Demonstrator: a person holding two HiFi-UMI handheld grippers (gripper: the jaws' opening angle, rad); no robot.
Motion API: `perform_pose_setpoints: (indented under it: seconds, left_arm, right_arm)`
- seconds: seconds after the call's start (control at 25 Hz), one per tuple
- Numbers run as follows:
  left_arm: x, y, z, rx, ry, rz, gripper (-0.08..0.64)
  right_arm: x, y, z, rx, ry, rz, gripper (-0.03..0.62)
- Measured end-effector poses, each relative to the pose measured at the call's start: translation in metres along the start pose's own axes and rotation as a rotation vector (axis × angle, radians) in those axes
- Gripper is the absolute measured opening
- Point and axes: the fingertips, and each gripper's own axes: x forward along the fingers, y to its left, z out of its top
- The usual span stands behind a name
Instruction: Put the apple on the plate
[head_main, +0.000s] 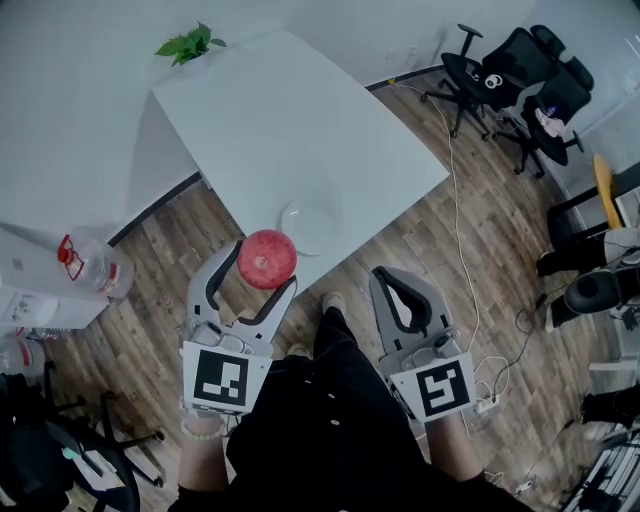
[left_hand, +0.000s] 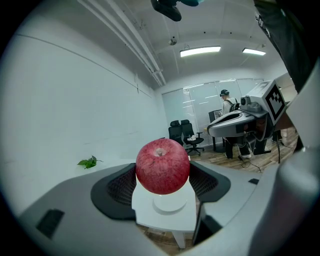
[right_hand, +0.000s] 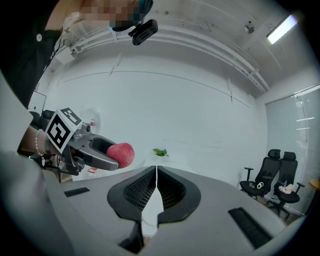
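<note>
A red apple (head_main: 267, 258) is clamped between the jaws of my left gripper (head_main: 262, 262), held in the air just off the near corner of the white table (head_main: 300, 130). The left gripper view shows the apple (left_hand: 162, 166) stem-up, with the white plate (left_hand: 169, 202) lying on the table below and beyond it. In the head view the plate (head_main: 309, 226) lies at the table's near corner, just right of the apple. My right gripper (head_main: 388, 278) hovers over the wooden floor to the right, shut and empty. The right gripper view catches the apple (right_hand: 120, 154) in the left gripper.
A small green plant (head_main: 189, 44) sits at the table's far corner. Black office chairs (head_main: 520, 70) stand at the back right, and a cable (head_main: 455, 190) runs along the floor. A water bottle (head_main: 90, 265) stands on the left. The person's dark clothing (head_main: 340, 410) fills the bottom centre.
</note>
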Motion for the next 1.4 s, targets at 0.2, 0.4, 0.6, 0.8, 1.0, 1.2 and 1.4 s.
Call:
perform_pose_setpoints:
  seconds: [0.2,0.4,0.6,0.8,1.0,1.2,1.4]
  left_arm:
    - [0.016,0.007,-0.003,-0.002,0.02,0.01,0.341]
    - [0.036,0.014,-0.008,-0.017,0.038,0.01,0.341]
    - [0.056,0.017,-0.01,-0.027,0.047,-0.001,0.341]
    - [0.073,0.016,-0.016,-0.035,0.065,-0.003,0.341]
    - [0.088,0.016,-0.023,-0.025,0.074,-0.008,0.341]
    - [0.105,0.014,-0.034,0.025,0.072,-0.034,0.341]
    - [0.122,0.014,-0.045,0.011,0.078,-0.05,0.341]
  right_arm:
    - [0.014,-0.01,-0.009,0.002,0.034,0.023,0.043]
    - [0.03,-0.023,-0.016,0.019,0.057,0.039,0.043]
    - [0.042,-0.036,-0.02,0.014,0.067,0.055,0.043]
    - [0.048,-0.044,-0.031,0.016,0.095,0.076,0.043]
    - [0.057,-0.052,-0.039,0.023,0.114,0.09,0.043]
    - [0.064,-0.061,-0.045,0.03,0.121,0.105,0.043]
    - [0.069,-0.07,-0.055,0.036,0.142,0.113,0.043]
